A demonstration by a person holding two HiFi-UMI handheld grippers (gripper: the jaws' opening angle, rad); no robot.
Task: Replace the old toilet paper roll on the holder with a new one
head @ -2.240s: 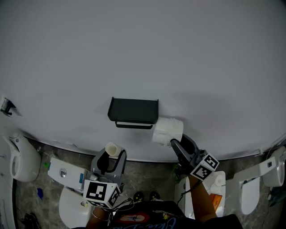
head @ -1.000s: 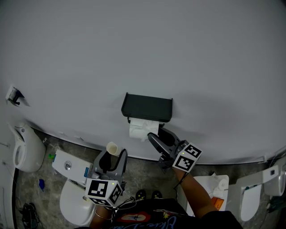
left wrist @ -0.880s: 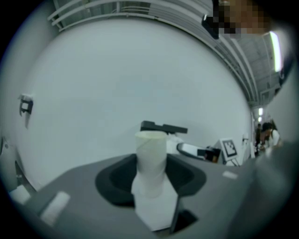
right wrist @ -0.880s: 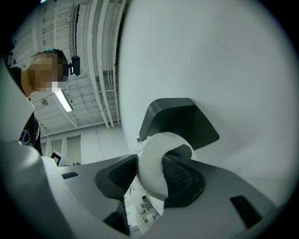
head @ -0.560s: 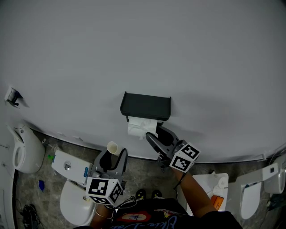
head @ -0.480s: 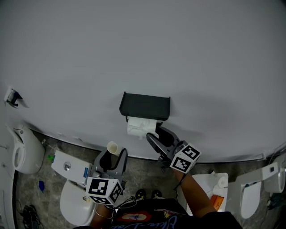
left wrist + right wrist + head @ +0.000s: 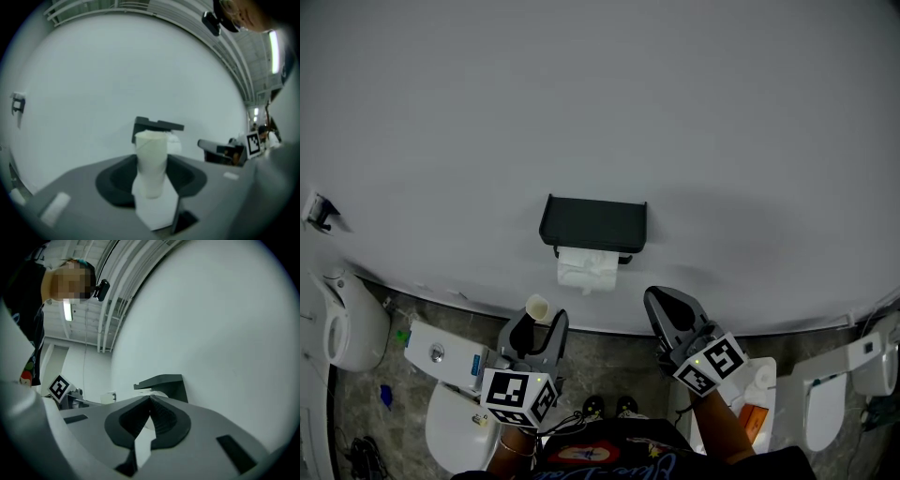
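Observation:
The black holder (image 7: 593,225) is fixed to the white wall, and a full white paper roll (image 7: 589,270) hangs under it. My right gripper (image 7: 664,302) sits below and to the right of that roll, apart from it. Its jaws have just been closing, with nothing between them. In the right gripper view the pads (image 7: 157,416) meet, with the holder (image 7: 161,380) beyond them. My left gripper (image 7: 537,325) stays low and to the left, shut on an upright bare cardboard tube (image 7: 535,310). That tube (image 7: 151,161) stands between the jaws in the left gripper view.
A toilet with its cistern (image 7: 441,354) stands below left, a white fixture (image 7: 342,333) at the far left, and another toilet (image 7: 825,403) at the right. A white bin top (image 7: 759,380) holds a spare roll. A small hook (image 7: 319,214) sticks out of the wall.
My right gripper has let go of the roll on the holder, drawn back down and to the right, and shut. The left gripper and its tube have stayed put.

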